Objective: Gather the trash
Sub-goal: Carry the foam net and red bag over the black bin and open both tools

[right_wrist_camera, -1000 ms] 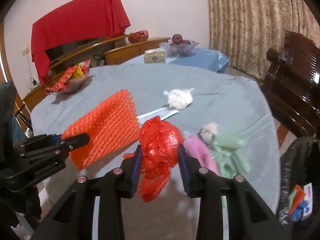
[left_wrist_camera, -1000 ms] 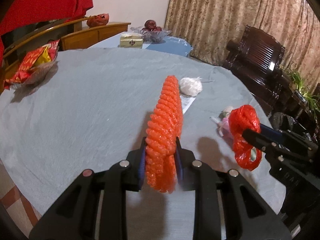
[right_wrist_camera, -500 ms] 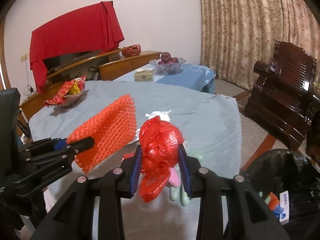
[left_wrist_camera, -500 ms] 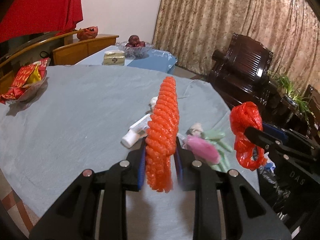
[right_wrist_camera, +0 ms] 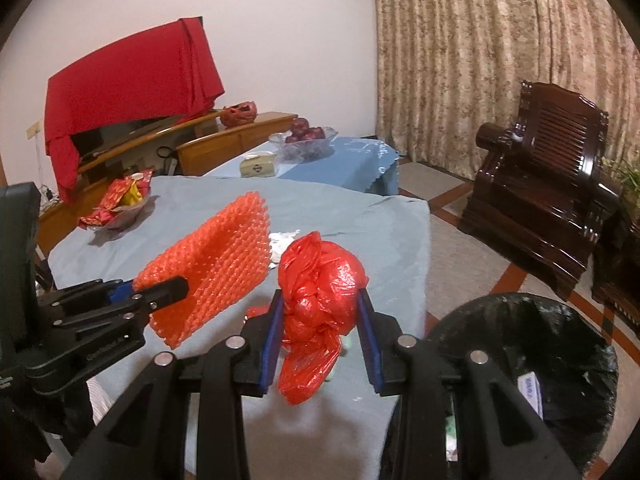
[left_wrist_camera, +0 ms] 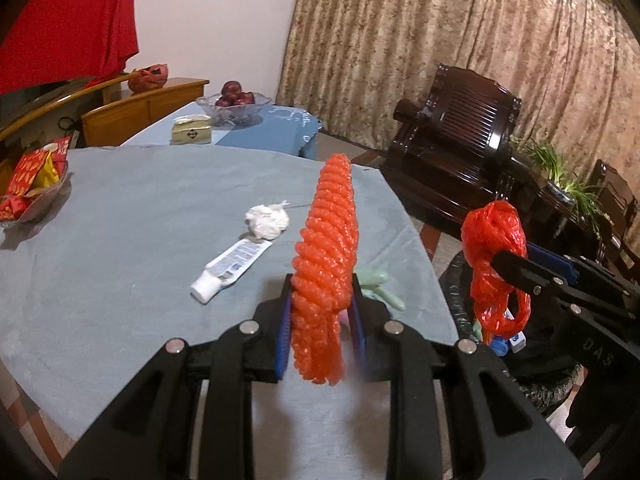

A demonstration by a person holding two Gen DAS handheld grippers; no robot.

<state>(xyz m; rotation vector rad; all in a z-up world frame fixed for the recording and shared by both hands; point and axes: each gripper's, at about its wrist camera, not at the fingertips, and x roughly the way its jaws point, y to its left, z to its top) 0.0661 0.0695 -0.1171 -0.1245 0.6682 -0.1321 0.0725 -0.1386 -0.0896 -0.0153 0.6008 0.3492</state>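
While the right gripper (right_wrist_camera: 320,328) clamps a red plastic bag (right_wrist_camera: 320,304) and the left gripper (left_wrist_camera: 320,316) pinches orange foam netting (left_wrist_camera: 328,264), the black-lined trash bin (right_wrist_camera: 532,364) sits at four o'clock, nearer the right.

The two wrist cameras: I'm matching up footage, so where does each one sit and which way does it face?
Left wrist: on the left gripper, looking along its fingers over the table; it holds the orange foam net, with the right gripper at right.
Right wrist: on the right gripper, facing the table edge and black trash bin; it holds the red plastic bag, with the left gripper at left.
Shared: both grippers, both loads, table, fruit bowl, dark wooden chair, curtain.
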